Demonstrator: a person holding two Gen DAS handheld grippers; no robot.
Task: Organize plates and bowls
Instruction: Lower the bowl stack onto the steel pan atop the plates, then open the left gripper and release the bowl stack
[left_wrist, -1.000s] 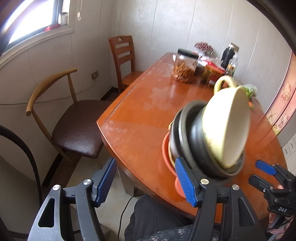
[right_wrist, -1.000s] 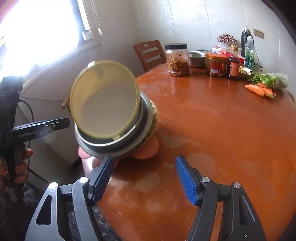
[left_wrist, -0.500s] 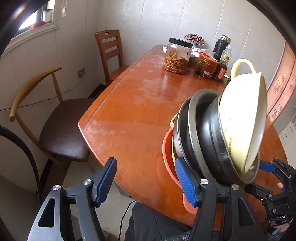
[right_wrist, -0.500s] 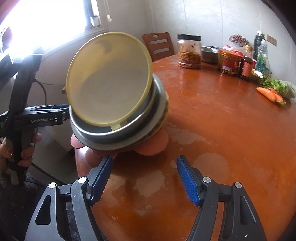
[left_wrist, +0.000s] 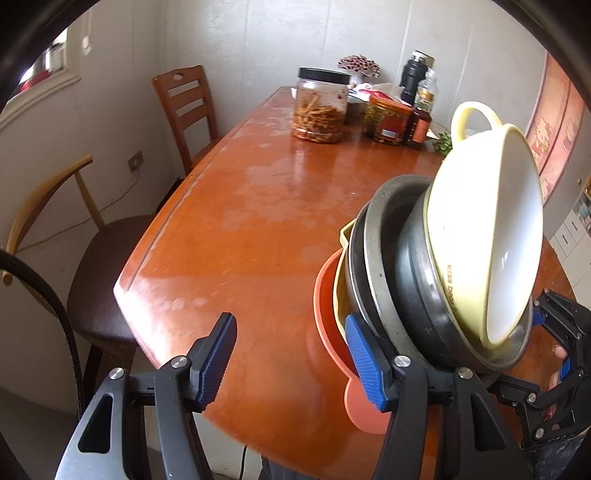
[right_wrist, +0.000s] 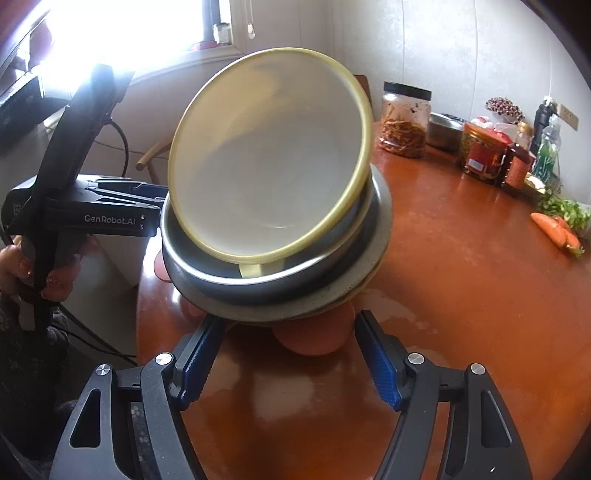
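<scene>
A nested stack of dishes stands tilted on the near end of the orange-brown table (left_wrist: 240, 229). A cream bowl with a handle (left_wrist: 491, 236) lies on top, in metal bowls (left_wrist: 413, 280), over a yellow dish and an orange plate (left_wrist: 328, 317). In the right wrist view the cream bowl (right_wrist: 273, 166) faces me above the metal bowls (right_wrist: 295, 291). My left gripper (left_wrist: 291, 362) is open, its right finger beside the stack. My right gripper (right_wrist: 288, 365) is open just in front of the stack.
Jars (left_wrist: 319, 107), bottles (left_wrist: 421, 114), a metal bowl (right_wrist: 443, 129), greens and carrots (right_wrist: 554, 229) crowd the table's far end. Two chairs (left_wrist: 184, 107) stand at the left side, by the wall and window.
Both grippers have moved closer to the stack, which looks larger in both views. The left view has swung left along the table. Both grippers stay open.
</scene>
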